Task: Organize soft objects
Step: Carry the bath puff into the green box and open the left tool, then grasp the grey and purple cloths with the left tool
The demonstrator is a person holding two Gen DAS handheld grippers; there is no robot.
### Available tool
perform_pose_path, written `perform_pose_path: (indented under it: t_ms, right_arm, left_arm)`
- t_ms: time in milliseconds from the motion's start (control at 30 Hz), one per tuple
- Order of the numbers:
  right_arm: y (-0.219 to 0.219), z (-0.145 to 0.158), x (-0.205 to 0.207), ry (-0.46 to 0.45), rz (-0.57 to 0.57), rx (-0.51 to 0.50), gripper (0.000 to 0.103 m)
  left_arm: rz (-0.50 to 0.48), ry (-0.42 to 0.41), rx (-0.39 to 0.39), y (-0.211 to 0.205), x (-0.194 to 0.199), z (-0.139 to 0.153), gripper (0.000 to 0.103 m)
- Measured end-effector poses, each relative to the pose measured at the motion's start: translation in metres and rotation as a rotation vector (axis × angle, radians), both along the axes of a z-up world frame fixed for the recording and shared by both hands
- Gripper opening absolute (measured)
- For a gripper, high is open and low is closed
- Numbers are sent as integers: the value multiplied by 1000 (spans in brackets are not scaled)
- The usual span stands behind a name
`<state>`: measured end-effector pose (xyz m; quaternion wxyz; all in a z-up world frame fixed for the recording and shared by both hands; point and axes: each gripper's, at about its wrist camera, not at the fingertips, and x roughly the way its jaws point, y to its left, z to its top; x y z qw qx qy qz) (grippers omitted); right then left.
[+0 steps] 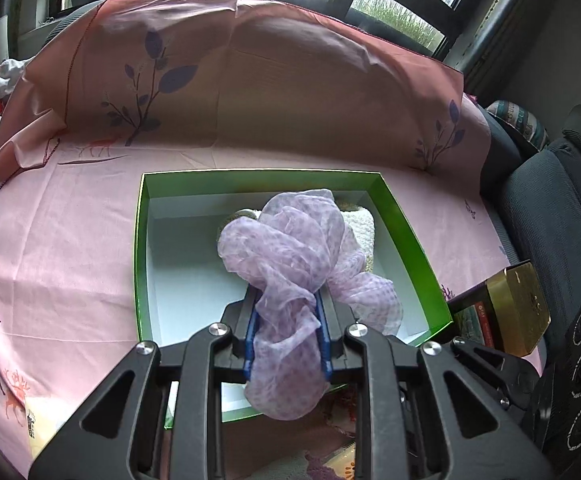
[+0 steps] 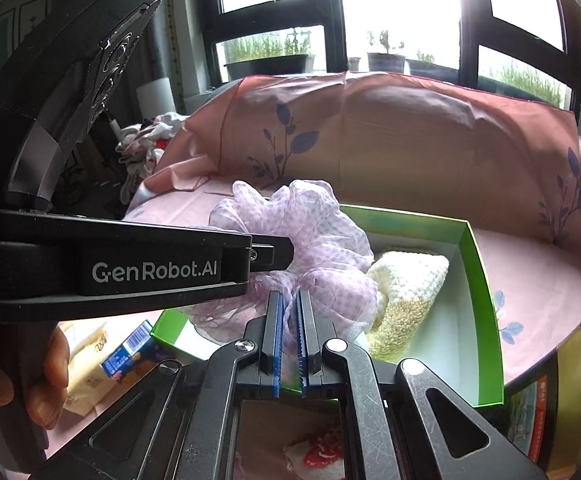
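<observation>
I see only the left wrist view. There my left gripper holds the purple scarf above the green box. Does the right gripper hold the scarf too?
Observer: Yes. In the right wrist view, the right gripper has its blue pads almost together, with a fold of the purple scarf pinched between them.
Operator: The scarf hides something white in the box. What is it?
Observer: A cream fluffy cloth, folded, lying on the floor of the green box, in its far half.
Operator: Is anything beside the box on the left?
Observer: A blue packet lies just outside the box's near left corner.
</observation>
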<state>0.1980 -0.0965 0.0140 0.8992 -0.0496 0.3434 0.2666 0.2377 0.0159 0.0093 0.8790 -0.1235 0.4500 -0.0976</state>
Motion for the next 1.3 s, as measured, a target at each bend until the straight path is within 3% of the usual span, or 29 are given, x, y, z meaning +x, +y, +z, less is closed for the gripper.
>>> perform_pose_path:
  t_ms: [167,267,333,400,467,500,533,600,833,1100,1167,1233,1300]
  right_arm:
    - [2,-16,16,72,-9,17,7]
    - [3,-19,21,92,-11,2,7]
    - [3,-18,19,89,-16,-9,14]
    - [0,-15,17,90,-17,-2,19]
    - [-6,-10,13,83,-32,15,32]
    - [-9,-6,11,75,-44,26,44]
    - [-13,-2,9,63,-58,38,54]
    - [-23,8,2,39,-83,62,60]
    - [-52,24,-29,17,-115,89,61]
    - [-71,12,-76,35,-119,62,61]
    - [-74,6,-85,56,-115,70,61]
    - [-75,0,-95,72,-108,62,61]
    - [-75,-7,-107,84,-96,56,61]
  left_arm:
    - [38,67,16,8,16,-25,28]
    - [60,87,15,13,19,-30,56]
    - [68,81,19,15,19,-28,70]
    - [75,79,28,18,18,-24,75]
    - [86,69,38,21,15,-18,80]
    - [93,62,39,23,13,-14,84]
    - [99,55,34,26,11,-10,84]
    - [110,39,28,30,6,-1,84]
    - [134,-2,85,43,-21,21,84]
    - [157,-19,100,50,-75,26,85]
    - [162,-14,107,49,-91,23,89]
    - [160,-6,106,48,-106,18,103]
    - [145,0,105,44,-122,13,102]
